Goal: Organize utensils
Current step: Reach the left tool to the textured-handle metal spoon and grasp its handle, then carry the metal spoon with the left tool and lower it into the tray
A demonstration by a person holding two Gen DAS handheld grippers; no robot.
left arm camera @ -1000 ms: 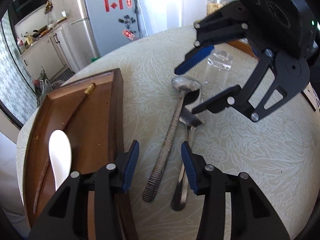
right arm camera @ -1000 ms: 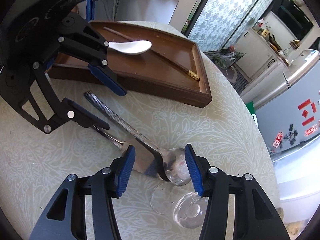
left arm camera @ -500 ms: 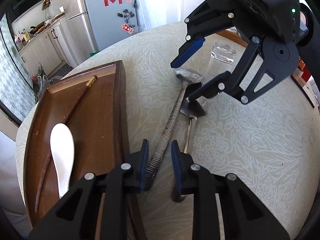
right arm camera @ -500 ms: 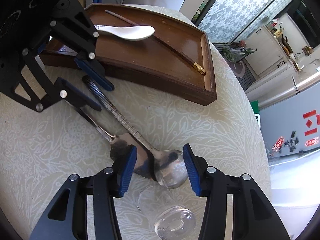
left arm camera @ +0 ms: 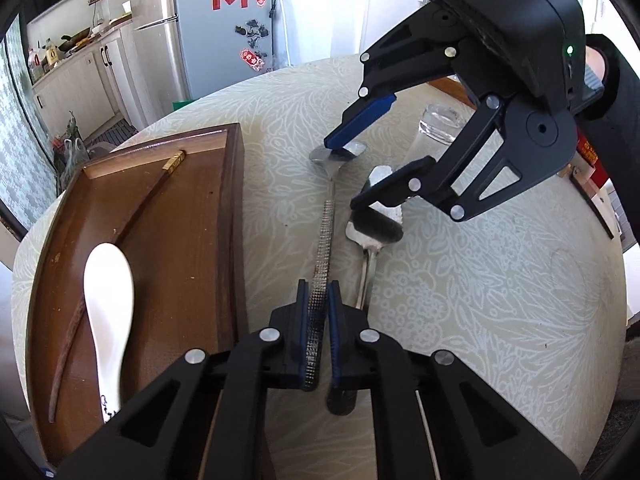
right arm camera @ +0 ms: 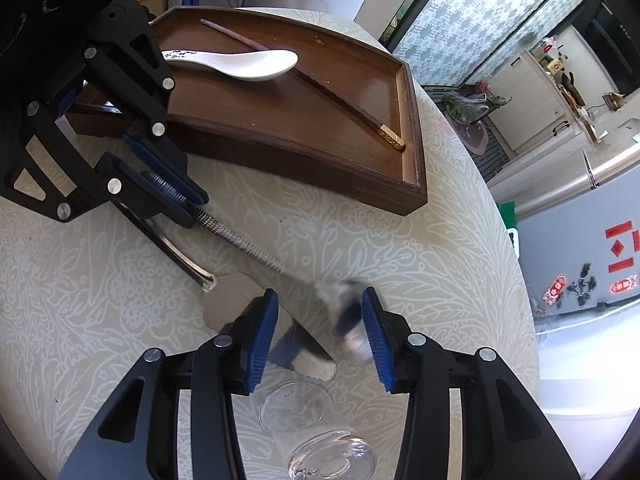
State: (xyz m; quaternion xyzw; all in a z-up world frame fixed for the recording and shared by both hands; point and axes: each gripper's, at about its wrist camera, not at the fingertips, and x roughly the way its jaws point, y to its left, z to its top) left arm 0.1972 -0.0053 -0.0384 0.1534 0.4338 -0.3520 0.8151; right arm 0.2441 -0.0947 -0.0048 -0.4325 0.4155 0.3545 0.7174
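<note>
From the left wrist camera, the left hand-held gripper (left arm camera: 318, 344) is closing its blue pads on the bumpy handle of a long silver metal spoon (left arm camera: 325, 236). The pads look like they are pinching that handle. The spoon lies on the round table with a pale leafy cloth (left arm camera: 480, 300). Just beside it lies a flat silver metal server (left arm camera: 370, 248). To the left sits a dark brown wooden tray (left arm camera: 234, 216). In the tray are a white china soup spoon (left arm camera: 108, 304) and a dark wooden chopstick with a gold tip (left arm camera: 132, 216). The right hand-held gripper (left arm camera: 362, 168) hangs over the spoon's bowl end. A clear drinking glass (left arm camera: 440, 124) stands behind it.

From the right wrist camera, the right hand-held gripper (right arm camera: 320, 332) is closing, but its pads are still spread apart. The silver spoon's bowl (right arm camera: 344, 312) and the server's flat blade (right arm camera: 244, 304) lie between them, blurry. The pads do not press on either one. The glass (right arm camera: 316, 432) lies right below the gripper. The left gripper (right arm camera: 168, 196) pinches the spoon handle near the tray (right arm camera: 412, 168).
</note>
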